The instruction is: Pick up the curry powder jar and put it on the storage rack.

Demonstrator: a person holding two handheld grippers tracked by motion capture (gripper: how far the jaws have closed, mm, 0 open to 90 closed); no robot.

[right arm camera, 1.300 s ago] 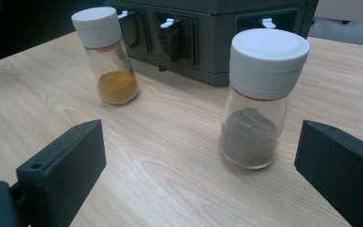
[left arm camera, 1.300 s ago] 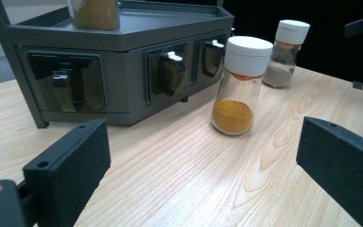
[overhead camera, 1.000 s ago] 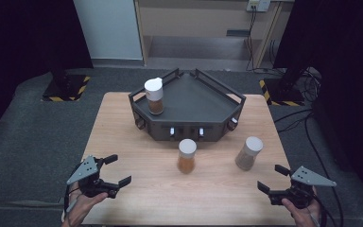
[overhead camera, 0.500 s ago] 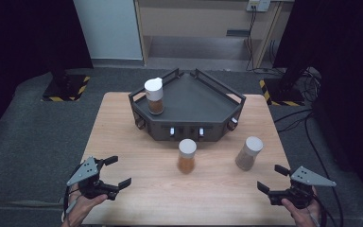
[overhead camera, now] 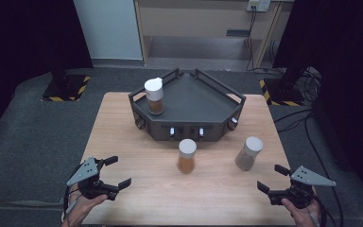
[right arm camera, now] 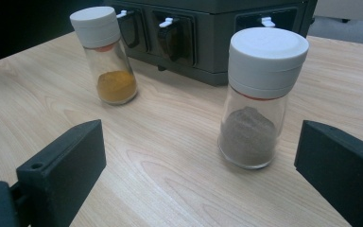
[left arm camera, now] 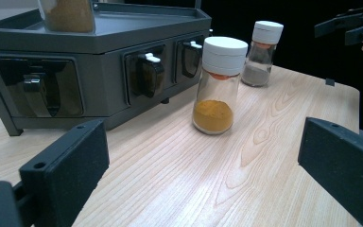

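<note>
Both pairs of jaws stand wide apart and hold nothing. The right gripper rests low at the near right corner of the wooden table, and in the right gripper view its jaws frame the grey-spice jar — upright, white-capped, just ahead of them and not touched. That framing suggests this jar is the one about to be picked up. The left gripper sits at the near left edge, likewise spread, aimed across the table at the orange-spice jar, which stands farther off, upright in front of the dark angular rack.

A third spice jar stands on the rack's top tray, at its left corner — so the likely work is moving the two loose jars up beside it. They stand well apart from each other, leaving each gripper room to close around one without knocking the other.
</note>
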